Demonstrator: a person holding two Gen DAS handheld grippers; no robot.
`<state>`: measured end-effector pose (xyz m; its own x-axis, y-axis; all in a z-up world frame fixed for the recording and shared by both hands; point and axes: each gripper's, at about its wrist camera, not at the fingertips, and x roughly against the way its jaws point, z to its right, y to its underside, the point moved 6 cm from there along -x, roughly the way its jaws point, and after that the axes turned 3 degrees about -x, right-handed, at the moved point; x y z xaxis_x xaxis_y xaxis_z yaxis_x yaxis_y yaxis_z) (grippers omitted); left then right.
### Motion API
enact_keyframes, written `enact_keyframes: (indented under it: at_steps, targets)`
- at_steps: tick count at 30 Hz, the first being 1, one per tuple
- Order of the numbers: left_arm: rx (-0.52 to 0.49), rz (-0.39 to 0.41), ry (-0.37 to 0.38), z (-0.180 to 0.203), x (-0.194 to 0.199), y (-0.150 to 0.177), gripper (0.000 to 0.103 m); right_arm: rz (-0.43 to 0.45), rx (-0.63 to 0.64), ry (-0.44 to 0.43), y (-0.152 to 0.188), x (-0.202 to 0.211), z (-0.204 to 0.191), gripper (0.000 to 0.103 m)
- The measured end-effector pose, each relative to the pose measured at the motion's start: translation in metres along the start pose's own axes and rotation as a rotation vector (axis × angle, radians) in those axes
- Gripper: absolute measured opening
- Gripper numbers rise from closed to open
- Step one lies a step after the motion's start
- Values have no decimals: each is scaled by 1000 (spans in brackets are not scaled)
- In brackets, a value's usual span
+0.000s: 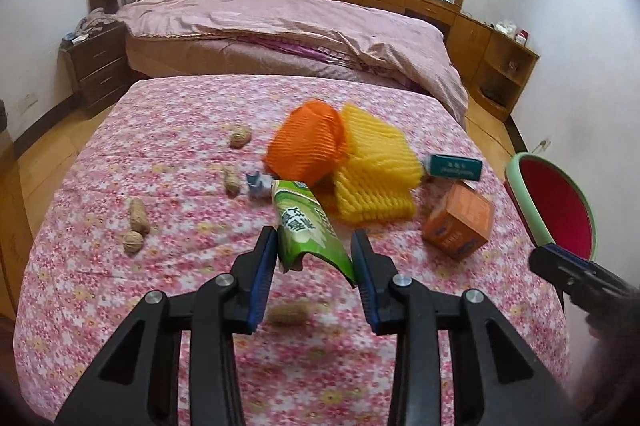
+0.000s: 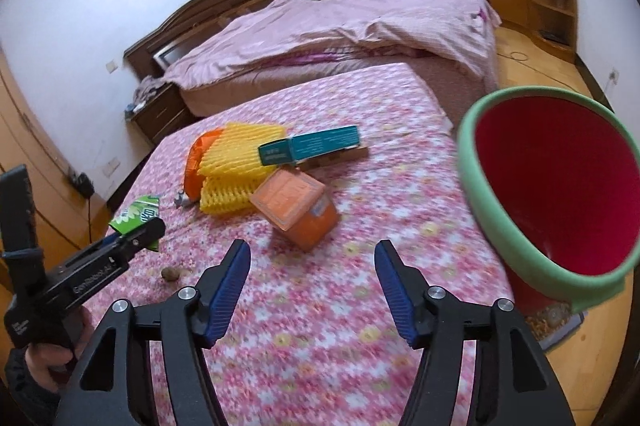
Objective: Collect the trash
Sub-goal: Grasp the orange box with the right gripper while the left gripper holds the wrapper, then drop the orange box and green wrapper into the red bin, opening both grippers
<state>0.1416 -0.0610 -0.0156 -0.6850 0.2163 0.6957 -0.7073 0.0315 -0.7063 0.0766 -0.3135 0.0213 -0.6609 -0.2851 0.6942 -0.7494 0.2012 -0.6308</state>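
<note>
My left gripper (image 1: 314, 246) is shut on a green snack wrapper (image 1: 308, 226), held above the pink floral table (image 1: 180, 130); it also shows in the right wrist view (image 2: 138, 226) with the wrapper (image 2: 138, 212). My right gripper (image 2: 312, 258) is open and empty above the table (image 2: 340, 306). A red bin with a green rim (image 2: 548, 186) stands at the table's right edge, also seen in the left wrist view (image 1: 556, 202). Other trash lies ahead: an orange box (image 2: 296, 206), a teal box (image 2: 308, 146), yellow foam netting (image 2: 236, 162) and orange foam netting (image 1: 306, 142).
Several peanuts and walnuts (image 1: 138, 214) lie on the left of the table, one peanut (image 1: 286, 314) under my left gripper. A small grey scrap (image 1: 258, 182) lies by the orange netting. A bed (image 1: 280, 22) stands beyond the table, cabinets (image 1: 492, 50) along the right wall.
</note>
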Motion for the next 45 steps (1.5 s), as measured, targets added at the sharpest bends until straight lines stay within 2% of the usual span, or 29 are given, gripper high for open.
enact_keyframes:
  at_steps: [11, 22, 25, 30, 36, 45]
  targets:
    - [40, 0, 12, -24, -4, -4, 38, -51, 53, 42, -13, -59, -16, 71]
    - [43, 25, 105, -43, -6, -8, 38, -57, 2, 133, -16, -82, -22, 71]
    - [50, 31, 133, -50, -5, -6, 38, -50, -11, 155, -16, -84, -22, 68]
    - [62, 32, 167, -62, -5, -9, 38, -45, -21, 173, -9, -71, -25, 67]
    - [60, 33, 175, -55, 2, -9, 38, -11, -32, 156, -4, -39, -22, 67]
    - [18, 49, 199, 0, 23, -14, 38, 76, -72, 115, -9, 21, 9, 67]
